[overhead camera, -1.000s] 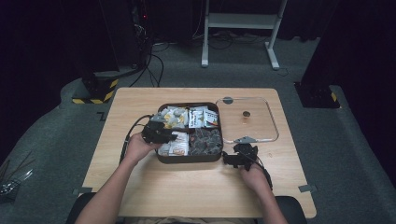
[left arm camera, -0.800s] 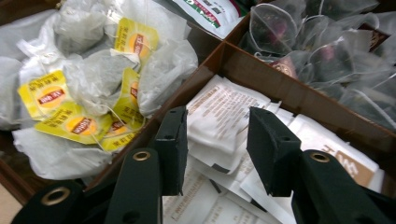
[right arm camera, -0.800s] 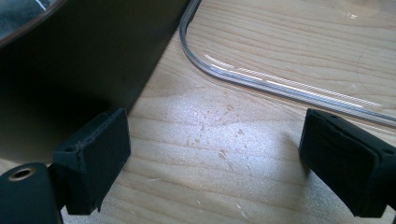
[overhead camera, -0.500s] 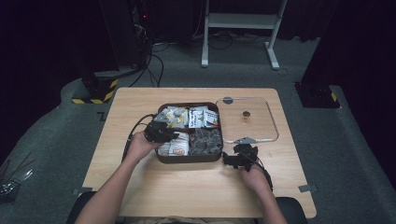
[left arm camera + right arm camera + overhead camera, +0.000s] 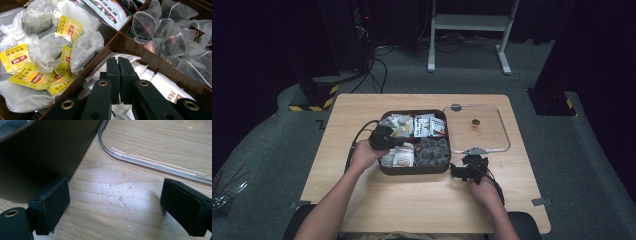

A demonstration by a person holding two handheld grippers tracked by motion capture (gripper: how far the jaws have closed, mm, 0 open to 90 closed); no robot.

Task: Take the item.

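Observation:
A dark brown divided box (image 5: 414,171) holds tea. Yellow-tagged tea bags (image 5: 47,50) fill one compartment, clear mesh pyramid bags (image 5: 172,37) another, green-and-white packets (image 5: 110,10) the far one. My left gripper (image 5: 118,61) hovers over the white paper sachets (image 5: 162,85) in the near-left compartment. Its jaws have just been closing and now stand together, with nothing seen between them. In the high view it sits at the box's left side (image 5: 398,142). My right gripper (image 5: 115,207) stands open just above bare wood, by the box's near right corner (image 5: 45,152).
The clear lid (image 5: 477,131) with a small round knob (image 5: 475,122) lies flat to the right of the box; its rim (image 5: 155,165) runs just beyond my right jaws. A cable loops off the left gripper across the table (image 5: 362,210).

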